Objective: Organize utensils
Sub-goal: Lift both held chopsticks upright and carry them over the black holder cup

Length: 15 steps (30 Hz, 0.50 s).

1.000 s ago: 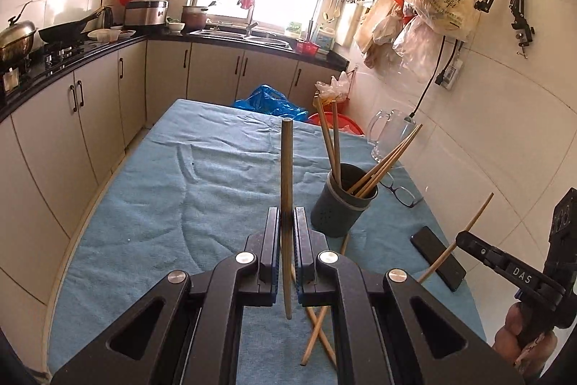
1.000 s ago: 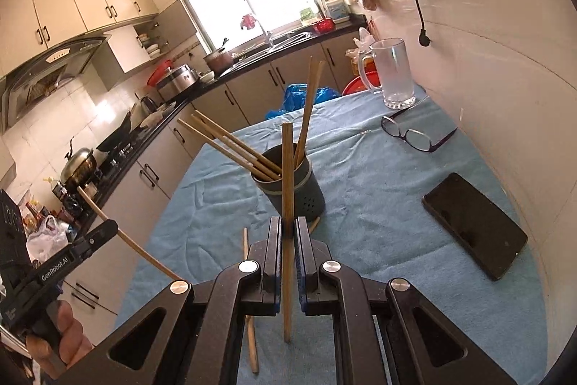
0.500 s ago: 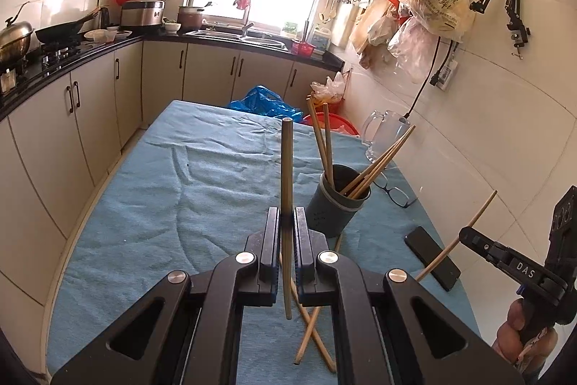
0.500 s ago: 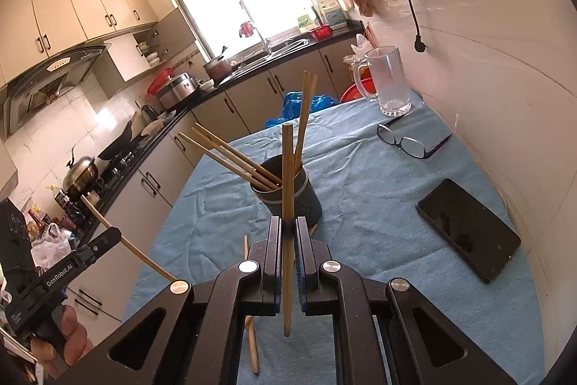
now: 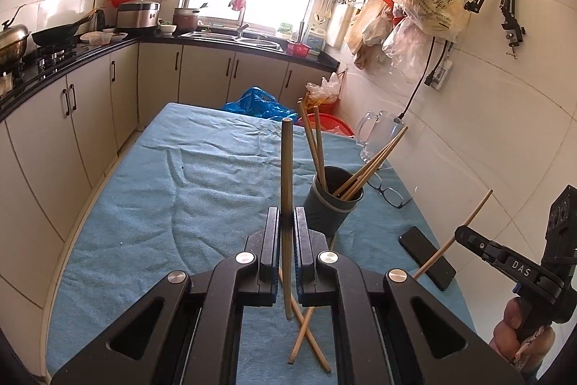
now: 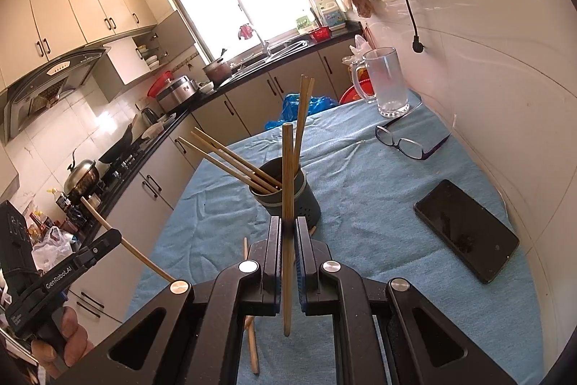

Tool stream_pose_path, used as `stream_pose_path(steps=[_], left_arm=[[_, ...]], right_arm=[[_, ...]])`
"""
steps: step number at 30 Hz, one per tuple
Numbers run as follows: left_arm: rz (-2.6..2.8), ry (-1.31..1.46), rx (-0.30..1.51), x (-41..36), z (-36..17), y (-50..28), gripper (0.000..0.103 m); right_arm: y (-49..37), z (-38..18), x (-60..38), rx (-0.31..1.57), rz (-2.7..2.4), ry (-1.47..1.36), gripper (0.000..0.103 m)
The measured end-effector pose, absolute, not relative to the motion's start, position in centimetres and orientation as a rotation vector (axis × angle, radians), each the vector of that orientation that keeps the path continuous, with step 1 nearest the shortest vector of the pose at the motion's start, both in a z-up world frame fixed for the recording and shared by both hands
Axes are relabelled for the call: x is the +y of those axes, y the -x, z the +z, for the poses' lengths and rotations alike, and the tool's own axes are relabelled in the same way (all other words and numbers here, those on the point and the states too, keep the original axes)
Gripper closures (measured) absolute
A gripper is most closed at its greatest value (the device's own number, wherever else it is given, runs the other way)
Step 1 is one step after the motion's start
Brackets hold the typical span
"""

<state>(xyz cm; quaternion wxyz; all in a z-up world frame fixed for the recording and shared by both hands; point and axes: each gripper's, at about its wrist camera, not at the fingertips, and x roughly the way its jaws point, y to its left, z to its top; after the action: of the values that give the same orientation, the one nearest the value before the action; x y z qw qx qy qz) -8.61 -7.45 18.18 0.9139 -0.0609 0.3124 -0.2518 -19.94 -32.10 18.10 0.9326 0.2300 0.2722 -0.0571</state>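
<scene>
In the left wrist view my left gripper [image 5: 286, 217] is shut on an upright wooden chopstick [image 5: 287, 161]. Just right of it stands a dark grey holder [image 5: 333, 204] with several chopsticks leaning in it. Two loose chopsticks [image 5: 306, 338] lie crossed on the blue cloth below the jaws. At the right edge a hand carries my right gripper [image 5: 465, 235], shut on a slanted chopstick [image 5: 476, 211]. In the right wrist view my right gripper [image 6: 287, 226] clamps its chopstick [image 6: 287, 168] upright in front of the holder [image 6: 299, 204]. The left gripper [image 6: 108, 239] shows at the left with its chopstick [image 6: 97, 215].
A black phone [image 6: 465, 237], a pair of glasses [image 6: 407, 143] and a glass mug [image 6: 386, 85] lie along the table's right side by the tiled wall. Kitchen cabinets [image 5: 86, 118] run past the table's left edge. A blue bag [image 5: 256, 103] sits beyond the far end.
</scene>
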Motion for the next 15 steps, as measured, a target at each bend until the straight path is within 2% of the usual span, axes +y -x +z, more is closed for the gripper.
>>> stream_pose_path(steps=[15], left_arm=[[-0.570, 0.136, 0.596, -9.6, 23.1, 6.3, 0.097]], right_arm=[[18.5, 22.3, -33.2, 0.473, -0.130, -0.437, 0.096]])
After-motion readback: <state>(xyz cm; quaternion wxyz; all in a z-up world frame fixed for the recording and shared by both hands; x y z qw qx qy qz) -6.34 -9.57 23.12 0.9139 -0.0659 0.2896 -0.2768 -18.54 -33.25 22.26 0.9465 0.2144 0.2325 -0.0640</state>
